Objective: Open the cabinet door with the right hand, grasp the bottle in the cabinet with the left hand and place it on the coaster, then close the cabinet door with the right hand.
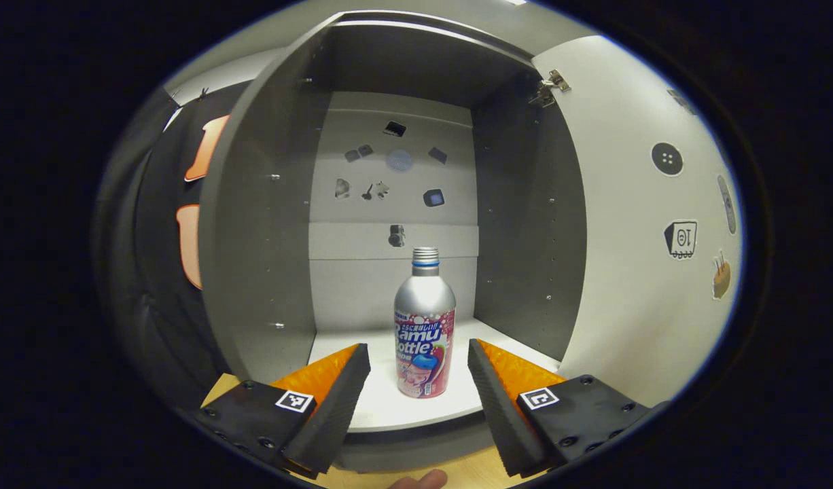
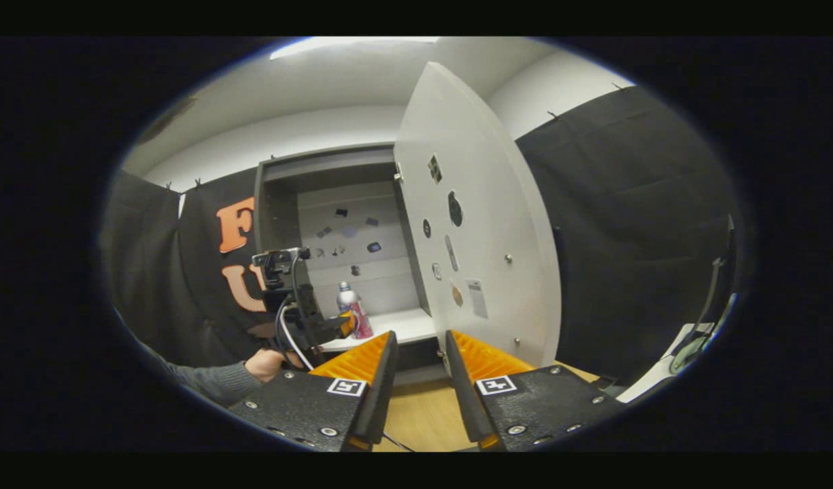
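Left tongs (image 1: 418, 380) spread wide, level with the bottle (image 1: 424, 326), one finger to either side of it, neither touching. Bottle upright on the cabinet (image 1: 267, 224) floor, near its front edge. Cabinet door (image 1: 634, 224) swung fully open, right of the bottle. Right tongs (image 2: 416, 367) narrowly parted, holding nothing, low over the wooden counter (image 2: 423, 414), in front of the cabinet door's lower edge.

"Ramu Bottle" on the bottle's (image 1: 424, 326) label; smaller print there too small to read.
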